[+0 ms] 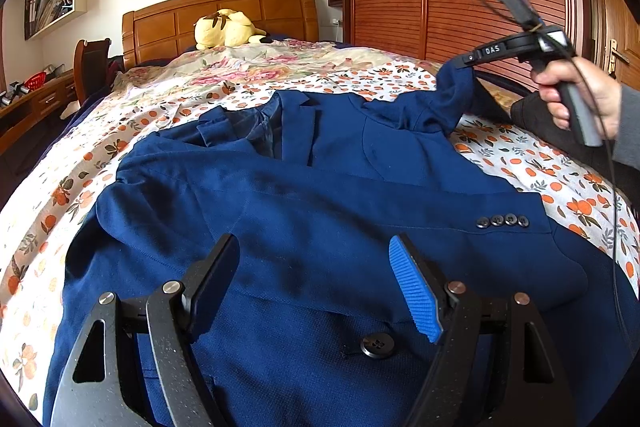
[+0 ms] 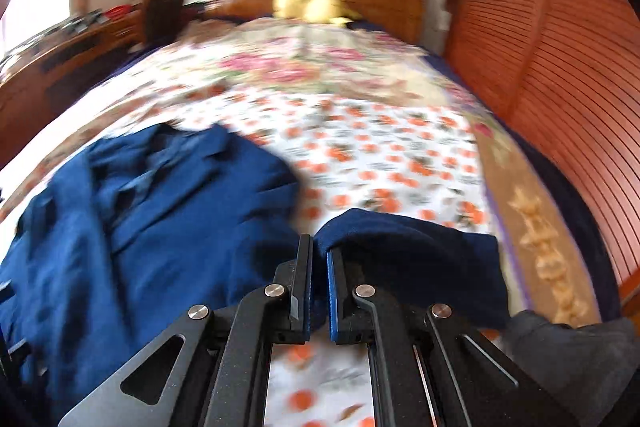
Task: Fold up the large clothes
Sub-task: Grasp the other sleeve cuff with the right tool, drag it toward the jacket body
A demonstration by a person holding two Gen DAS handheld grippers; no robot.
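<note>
Left wrist view shows the dark blue woven suit jacket (image 1: pixel 320 195) flat on the floral bed sheet (image 1: pixel 132 131), left gripper (image 1: pixel 316 287) spread above it, while the right gripper (image 1: pixel 466 63) pinches its sleeve (image 1: pixel 452 99) up, probably to fold it inward.

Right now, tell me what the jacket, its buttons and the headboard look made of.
Jacket: woven suit cloth, matte blue, fine weave visible; fibre unclear.
Buttons: dark, slightly glossy, probably plastic.
Headboard: varnished wood, orange-brown, panelled, with a sheen.
</note>
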